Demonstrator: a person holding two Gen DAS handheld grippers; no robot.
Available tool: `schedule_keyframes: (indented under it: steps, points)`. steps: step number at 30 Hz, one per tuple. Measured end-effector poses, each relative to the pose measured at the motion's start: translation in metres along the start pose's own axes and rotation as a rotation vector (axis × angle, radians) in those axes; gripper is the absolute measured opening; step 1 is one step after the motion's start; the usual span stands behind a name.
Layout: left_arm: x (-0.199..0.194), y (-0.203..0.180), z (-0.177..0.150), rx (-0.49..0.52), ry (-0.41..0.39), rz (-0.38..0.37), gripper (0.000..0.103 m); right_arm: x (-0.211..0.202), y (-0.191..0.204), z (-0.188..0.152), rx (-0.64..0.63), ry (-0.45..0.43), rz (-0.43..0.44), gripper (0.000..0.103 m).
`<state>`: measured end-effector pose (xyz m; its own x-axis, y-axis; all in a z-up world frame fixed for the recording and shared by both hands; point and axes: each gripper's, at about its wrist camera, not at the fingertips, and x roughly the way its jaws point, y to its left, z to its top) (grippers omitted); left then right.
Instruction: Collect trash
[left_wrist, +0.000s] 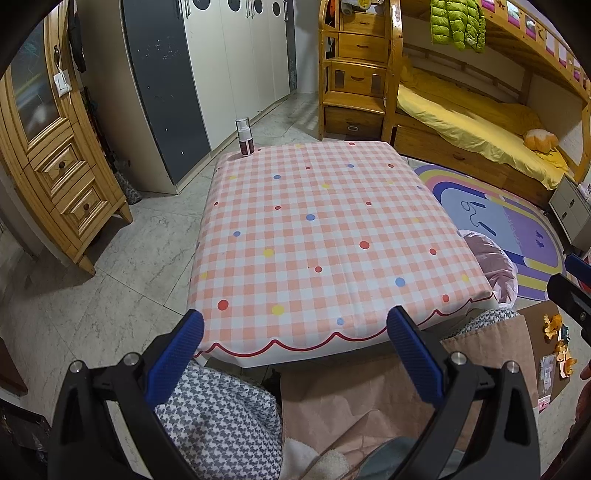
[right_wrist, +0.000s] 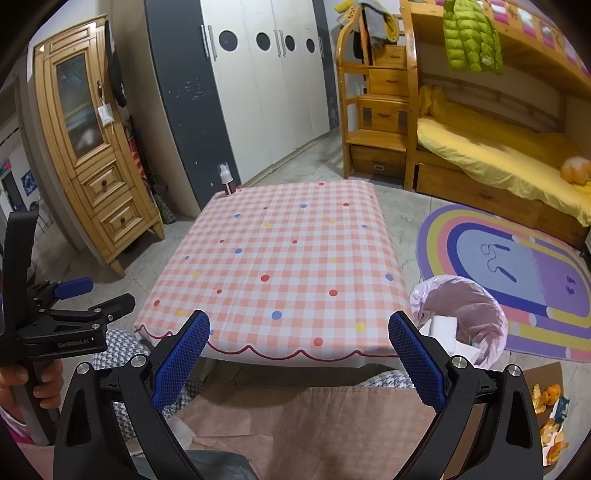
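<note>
The right gripper (right_wrist: 298, 343), jaws wide and empty like the left gripper (left_wrist: 295, 341), should swing rightward and down toward what look like orange peels (right_wrist: 546, 397), beside the bin (right_wrist: 480, 295).

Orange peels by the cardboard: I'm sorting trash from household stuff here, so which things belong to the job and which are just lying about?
Belongs to the job:
orange peels
wrappers
pink-lined trash bin
left gripper, open
right gripper, open

Just lying about:
spray bottle
checked table
rainbow rug
green jacket
</note>
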<state>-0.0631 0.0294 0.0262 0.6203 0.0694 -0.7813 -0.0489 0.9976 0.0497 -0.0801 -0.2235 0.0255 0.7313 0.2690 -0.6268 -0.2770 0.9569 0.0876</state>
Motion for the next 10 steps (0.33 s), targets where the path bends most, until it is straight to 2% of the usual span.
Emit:
schedule_keyframes:
  steps: [6,8,10]
  points:
    - [0.007,-0.002,0.0,0.004,0.014,-0.018,0.096,-0.001,-0.022,-0.003,0.055,-0.016,-0.013,0.096]
    - [0.012,-0.003,0.0,0.007,0.022,-0.019,0.096,-0.005,-0.04,-0.004,0.081,-0.034,-0.046,0.096]
    - [0.017,-0.003,0.0,0.007,0.03,-0.028,0.096,-0.011,-0.069,-0.009,0.117,-0.06,-0.115,0.096]
